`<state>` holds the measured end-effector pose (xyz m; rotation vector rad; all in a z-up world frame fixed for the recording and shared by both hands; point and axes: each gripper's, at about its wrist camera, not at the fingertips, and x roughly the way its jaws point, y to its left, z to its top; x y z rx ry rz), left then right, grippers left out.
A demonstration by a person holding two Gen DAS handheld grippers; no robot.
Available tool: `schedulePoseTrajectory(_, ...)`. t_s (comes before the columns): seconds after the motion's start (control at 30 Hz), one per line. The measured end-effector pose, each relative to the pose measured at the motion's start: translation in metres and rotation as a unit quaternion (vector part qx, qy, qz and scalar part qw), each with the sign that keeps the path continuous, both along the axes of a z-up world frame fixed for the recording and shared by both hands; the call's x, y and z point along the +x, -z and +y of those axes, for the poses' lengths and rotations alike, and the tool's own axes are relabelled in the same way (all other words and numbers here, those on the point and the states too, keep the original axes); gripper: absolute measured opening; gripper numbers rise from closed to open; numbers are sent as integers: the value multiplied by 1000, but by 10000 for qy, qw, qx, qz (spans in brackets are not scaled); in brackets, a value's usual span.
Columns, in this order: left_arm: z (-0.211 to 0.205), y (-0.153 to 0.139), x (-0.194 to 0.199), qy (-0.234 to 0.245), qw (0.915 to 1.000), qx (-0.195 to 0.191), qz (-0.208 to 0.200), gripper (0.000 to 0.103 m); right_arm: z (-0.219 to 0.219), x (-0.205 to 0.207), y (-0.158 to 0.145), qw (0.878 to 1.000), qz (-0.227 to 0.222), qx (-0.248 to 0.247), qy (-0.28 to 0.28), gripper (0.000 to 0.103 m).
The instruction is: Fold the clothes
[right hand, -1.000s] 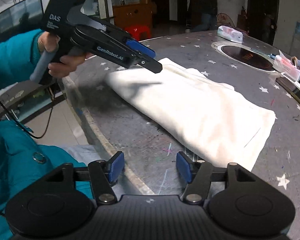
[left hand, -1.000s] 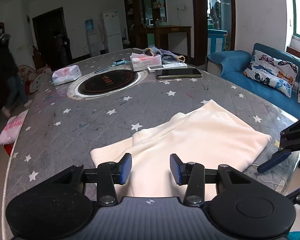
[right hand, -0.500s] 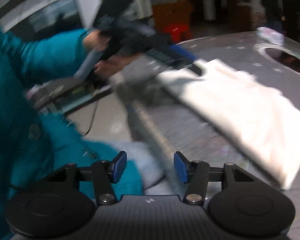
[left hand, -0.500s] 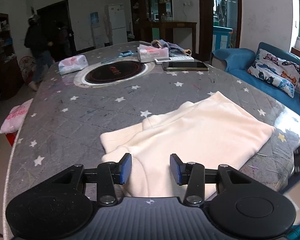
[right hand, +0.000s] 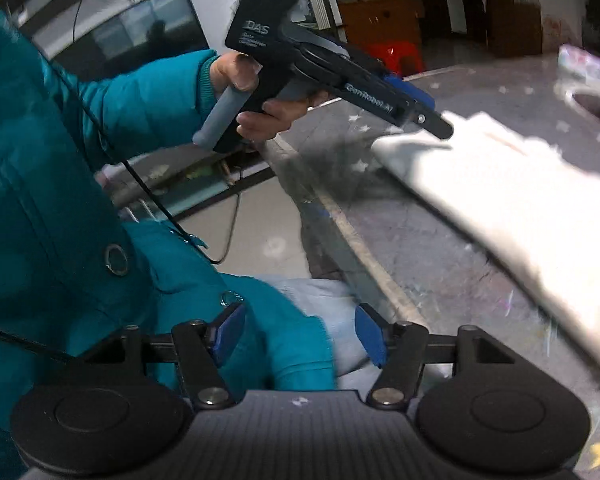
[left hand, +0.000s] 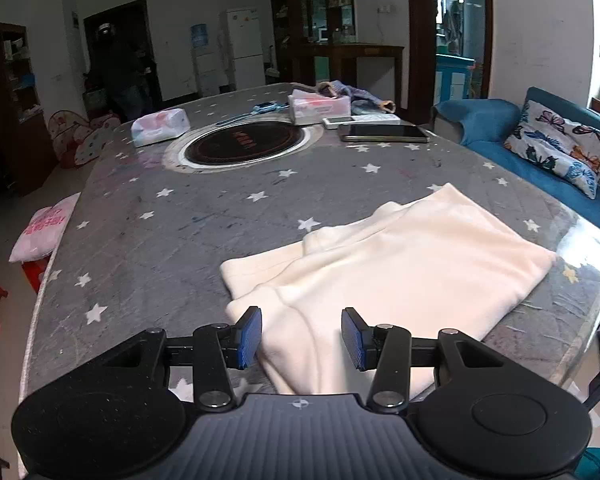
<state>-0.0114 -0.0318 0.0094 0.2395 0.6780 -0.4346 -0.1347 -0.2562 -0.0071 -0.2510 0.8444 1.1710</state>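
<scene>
A cream garment point(left hand: 400, 264) lies folded near the front edge of the grey star-patterned table point(left hand: 160, 240). My left gripper point(left hand: 301, 338) hovers over the garment's near left corner. It is open, and its blue pads point(left hand: 249, 338) do not press the cloth. The right wrist view shows the garment point(right hand: 500, 200) blurred at right, with the left gripper point(right hand: 440, 128) in a hand over its corner. My right gripper point(right hand: 299, 336) is off the table's edge point(right hand: 364, 256), over a teal jacket. Its jaws are opening with nothing between them.
Farther back on the table are a round hob point(left hand: 240, 146), a tissue pack point(left hand: 160, 126), a tissue box point(left hand: 318, 106), a remote point(left hand: 360, 120) and a phone point(left hand: 382, 132). A blue sofa point(left hand: 540, 152) stands at right. A person point(left hand: 116, 76) stands by the far doorway.
The right gripper has swung away from the garment toward the teal jacket; its jaws narrowed, then widened. The left gripper barely moved. The person in the background walked toward the doorway.
</scene>
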Motion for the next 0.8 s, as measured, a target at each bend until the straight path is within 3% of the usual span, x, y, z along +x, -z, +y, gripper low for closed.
schedulePoseTrajectory(0.3, 1, -3, -14, 205, 9998, -77, 14, 45, -16, 31, -8, 9929, -439, -8, 1103, 68)
schedulePoseTrajectory(0.53, -8, 11, -13, 395, 9991, -42, 158, 36, -39, 67, -14, 9721, -586, 112, 2270, 66)
schedulePoseTrajectory(0.67, -9, 19, -5, 364, 9990, -33, 251, 36, -53, 90, -5, 9559, -431, 143, 2901, 59)
schedulePoseTrajectory(0.73, -7, 20, -2, 342, 9990, -34, 268, 36, -56, 99, 4, 9521, -259, 42, 3048, 51)
schedulePoseTrajectory(0.8, -6, 16, 0, 340, 9990, -66, 294, 36, -59, 103, 3, 9509, -189, 86, 3089, 50)
